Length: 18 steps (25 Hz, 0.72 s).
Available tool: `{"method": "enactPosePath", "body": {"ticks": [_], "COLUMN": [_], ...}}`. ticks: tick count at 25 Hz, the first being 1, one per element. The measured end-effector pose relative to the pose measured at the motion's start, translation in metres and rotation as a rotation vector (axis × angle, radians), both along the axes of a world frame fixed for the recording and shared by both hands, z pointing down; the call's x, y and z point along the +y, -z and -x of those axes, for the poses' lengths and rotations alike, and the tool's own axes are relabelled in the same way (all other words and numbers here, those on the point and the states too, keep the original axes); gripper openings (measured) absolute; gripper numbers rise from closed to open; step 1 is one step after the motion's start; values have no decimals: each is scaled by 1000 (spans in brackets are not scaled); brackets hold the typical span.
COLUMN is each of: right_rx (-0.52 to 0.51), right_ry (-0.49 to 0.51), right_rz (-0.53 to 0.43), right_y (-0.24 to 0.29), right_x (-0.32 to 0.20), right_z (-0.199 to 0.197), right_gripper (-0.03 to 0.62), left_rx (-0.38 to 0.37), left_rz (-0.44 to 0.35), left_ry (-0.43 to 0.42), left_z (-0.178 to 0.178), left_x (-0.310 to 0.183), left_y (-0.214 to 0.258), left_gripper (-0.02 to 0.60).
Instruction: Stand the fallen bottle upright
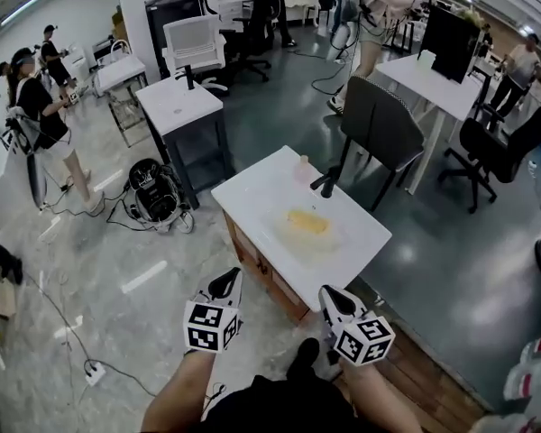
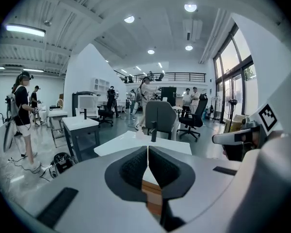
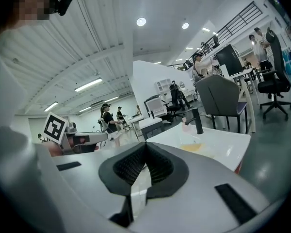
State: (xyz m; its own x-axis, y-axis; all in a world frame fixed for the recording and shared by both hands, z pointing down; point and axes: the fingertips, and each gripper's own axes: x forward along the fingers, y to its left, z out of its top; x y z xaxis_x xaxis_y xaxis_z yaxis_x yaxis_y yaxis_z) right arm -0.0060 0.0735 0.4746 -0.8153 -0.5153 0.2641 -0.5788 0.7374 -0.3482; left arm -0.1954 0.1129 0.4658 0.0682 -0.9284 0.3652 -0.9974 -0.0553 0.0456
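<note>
The white table [image 1: 252, 192] is the biggest thing ahead of the person, and both grippers are well short of its near edge; a reach that comes in too low could knock a gripper against that edge or against the wooden front [image 1: 263, 269] below it. Near the middle of the table top lies a yellowish thing [image 1: 308, 222], flat on its side; I take it for the fallen bottle, although it is blurred and I cannot tell which end is the neck. If it is pinched on its round body or lifted by the wrong end, it may slip out or roll toward the table's edge. Behind it stands a black post [image 1: 328, 181], and beside that a small pale pink cup [image 1: 303, 170]; a bottle swung up carelessly could hit them, and the cup looks light enough to tip over.

The left gripper [image 1: 225, 284] is held near the person's lap, apart from the table; its jaws are pressed together with nothing between them. The right gripper [image 1: 334, 298] is the same, clenched and empty. Both would need to be opened before any grasp; arriving closed, they would only push the bottle.
</note>
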Motion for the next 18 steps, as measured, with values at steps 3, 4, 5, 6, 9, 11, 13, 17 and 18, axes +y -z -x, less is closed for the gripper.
{"method": "enactPosePath", "body": {"ticks": [3,4,5,6,9,11,13,17,18], "right_rx": [7,7,6,6,15,26,34,55,62], "right_ry": [13,13,12,11,7,-5,-24,-59,-72], "right_rz": [-12,-12,-9,-5,4,15,32,43,46], "right_y": [5,7,8,10,8,2,-5,-15,-17], "right_x": [-66,-86,-105,-122,-162,-184,-200,-225,-232], "right_z": [-13,-18,-24,-29,-41,-46,-49,-45,-44], "right_gripper": [14,14,14,14,14,14,14,14,14], "left_rx": [-14,-19,-23,-25,-48,-58,-48,-28,-21], "left_rz": [18,23,26,29,38,45,55,70,73], "left_ry": [-6,-8,-10,-13,-35,-57,-84,-121,-130], "left_z": [-16,-22,-27,-33,-49,-57,-62,-58,-55], "left_x": [-62,-81,-99,-115,-155,-174,-190,-218,-225], "left_y": [0,2,3,5,5,2,-4,-19,-22], "left_gripper": [23,23,23,23,23,23,23,23,23]}}
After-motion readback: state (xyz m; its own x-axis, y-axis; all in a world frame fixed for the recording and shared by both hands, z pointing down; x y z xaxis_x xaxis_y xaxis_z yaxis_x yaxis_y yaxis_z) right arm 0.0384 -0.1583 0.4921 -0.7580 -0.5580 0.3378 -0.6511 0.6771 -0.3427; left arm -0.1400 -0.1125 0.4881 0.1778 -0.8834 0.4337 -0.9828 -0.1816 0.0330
